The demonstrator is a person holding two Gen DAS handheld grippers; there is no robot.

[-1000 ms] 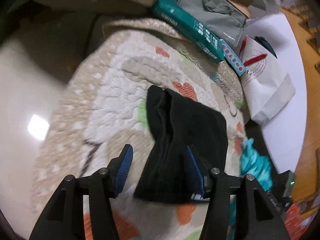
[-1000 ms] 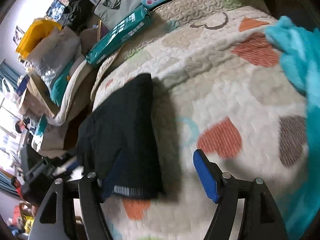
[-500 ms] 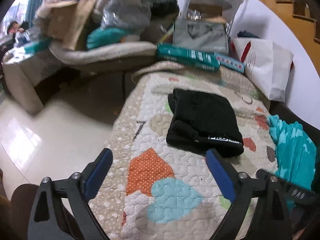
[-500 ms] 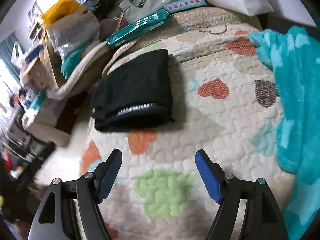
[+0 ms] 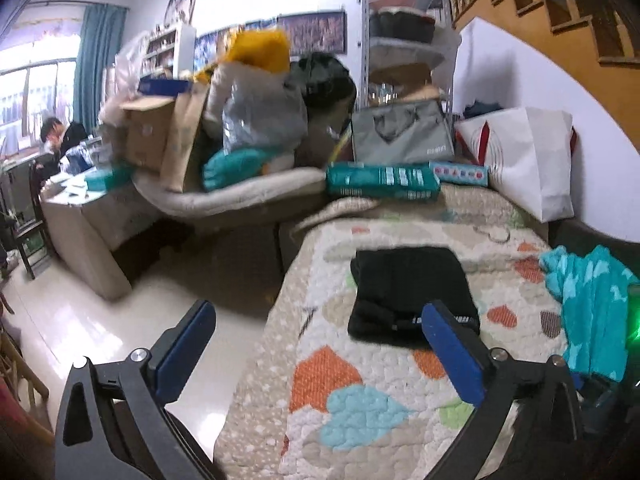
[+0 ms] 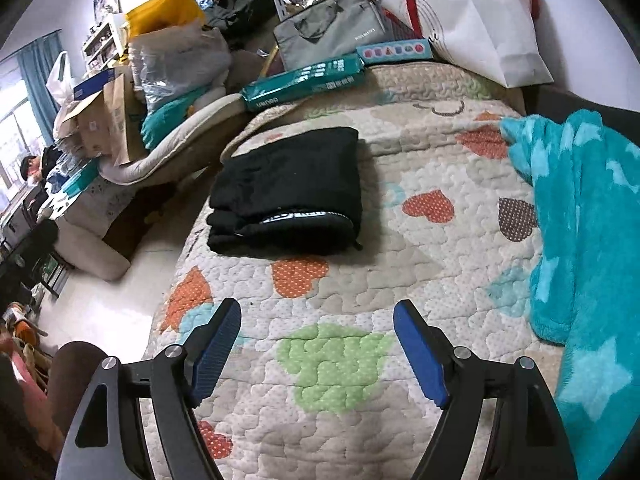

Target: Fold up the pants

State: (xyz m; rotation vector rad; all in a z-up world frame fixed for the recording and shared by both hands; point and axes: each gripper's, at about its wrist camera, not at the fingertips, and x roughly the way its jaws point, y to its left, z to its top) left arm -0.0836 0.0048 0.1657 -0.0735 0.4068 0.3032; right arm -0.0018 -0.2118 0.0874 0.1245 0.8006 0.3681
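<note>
A: pants (image 6: 288, 190) status?
B: folded black bundle lying flat on the heart-print quilt (image 6: 360, 360), near its left edge. Waistband with white lettering faces the cameras, long axis runs away toward the far end

A: grippers?
B: left gripper (image 5: 320, 320) jaws wide apart, holding nothing. right gripper (image 6: 316, 336) same, hovering over the quilt short of the pants

A: surroundings?
B: teal blanket (image 6: 580, 240) on the right, teal box (image 6: 304, 80) and grey bag (image 6: 328, 34) beyond, pale tiled floor (image 5: 100, 320) on the left

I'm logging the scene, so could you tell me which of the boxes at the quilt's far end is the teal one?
The long teal box, left of the shorter light-blue box with coloured shapes.
</note>
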